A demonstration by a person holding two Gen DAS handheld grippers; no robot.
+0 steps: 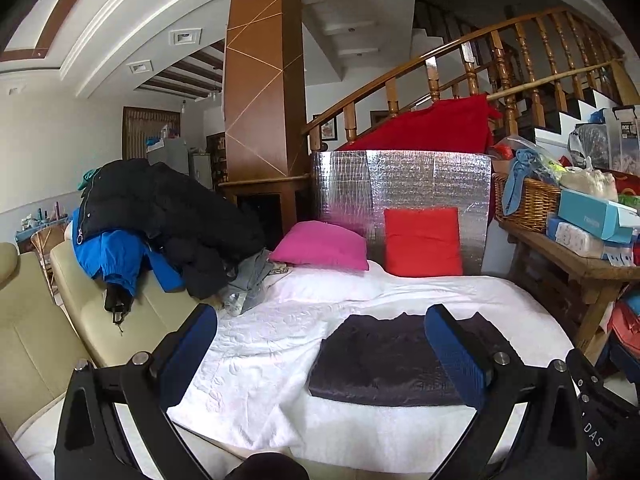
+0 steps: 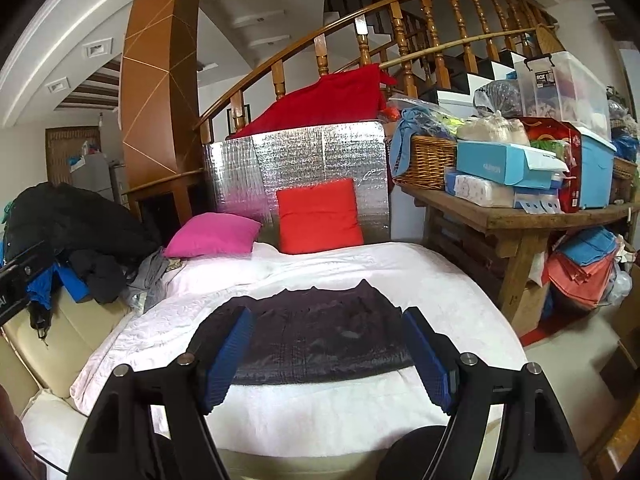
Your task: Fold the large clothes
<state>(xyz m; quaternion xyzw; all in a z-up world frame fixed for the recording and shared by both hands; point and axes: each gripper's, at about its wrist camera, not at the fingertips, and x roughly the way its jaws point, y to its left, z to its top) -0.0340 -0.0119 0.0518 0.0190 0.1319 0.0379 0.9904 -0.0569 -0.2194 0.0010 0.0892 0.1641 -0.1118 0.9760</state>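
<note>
A dark folded garment [image 1: 384,360] lies flat as a neat rectangle on the white bedspread [image 1: 272,344]; it also shows in the right wrist view [image 2: 320,340]. My left gripper [image 1: 320,336] is open and empty, held above the bed with its right blue pad over the garment's right side. My right gripper [image 2: 328,344] is open and empty, hovering just in front of the garment, its blue pads [image 2: 230,356] flanking it. A pile of dark and blue jackets [image 1: 152,216] lies on the cream sofa at the left.
A pink pillow [image 1: 320,246] and a red pillow [image 1: 422,240] lean against a silver foil panel [image 1: 400,188] at the bed's far end. A wooden bench [image 2: 520,220] with a basket and boxes stands at the right. A cream sofa [image 1: 44,320] borders the left.
</note>
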